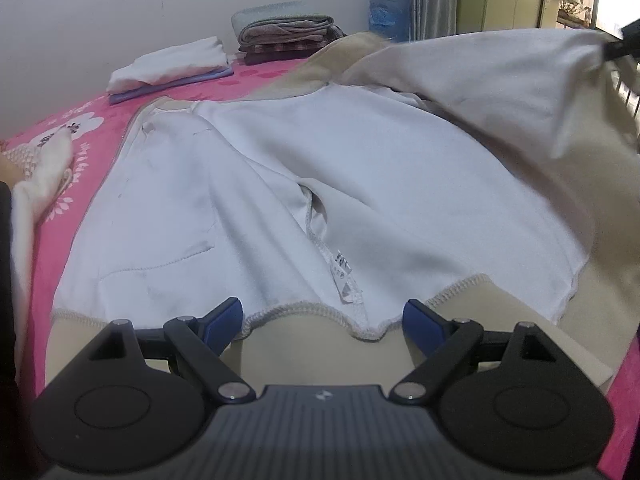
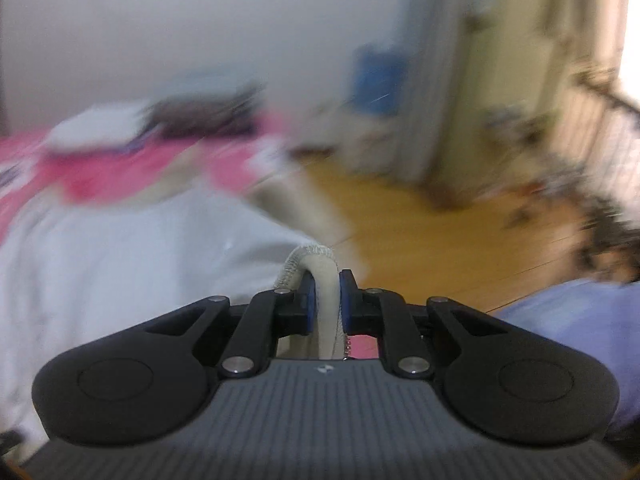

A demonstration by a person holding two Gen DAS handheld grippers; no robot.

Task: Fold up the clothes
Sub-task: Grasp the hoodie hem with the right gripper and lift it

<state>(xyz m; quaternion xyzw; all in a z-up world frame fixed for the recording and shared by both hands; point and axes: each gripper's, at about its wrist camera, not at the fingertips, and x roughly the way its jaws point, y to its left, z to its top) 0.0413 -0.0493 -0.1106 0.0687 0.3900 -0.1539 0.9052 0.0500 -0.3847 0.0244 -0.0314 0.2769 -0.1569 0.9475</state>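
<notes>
A cream jacket (image 1: 360,168) lies spread on the bed with its white fleece lining up and a care label near the hem. My left gripper (image 1: 324,316) hovers open just above the stitched hem (image 1: 304,312), with nothing between its blue pads. The jacket's right flap (image 1: 500,68) is lifted off the bed toward the upper right. A dark gripper tip (image 1: 624,40) shows at its far end. In the blurred right wrist view, my right gripper (image 2: 327,280) is shut on a folded cream edge of the jacket (image 2: 326,300), held above the bed.
The bed has a pink flowered cover (image 1: 80,128). At its far side lie a folded white and blue stack (image 1: 172,68) and folded blankets (image 1: 288,36). A white cloth (image 1: 44,176) lies at the left edge. Wooden floor (image 2: 440,232) and cupboards lie beyond the bed's right side.
</notes>
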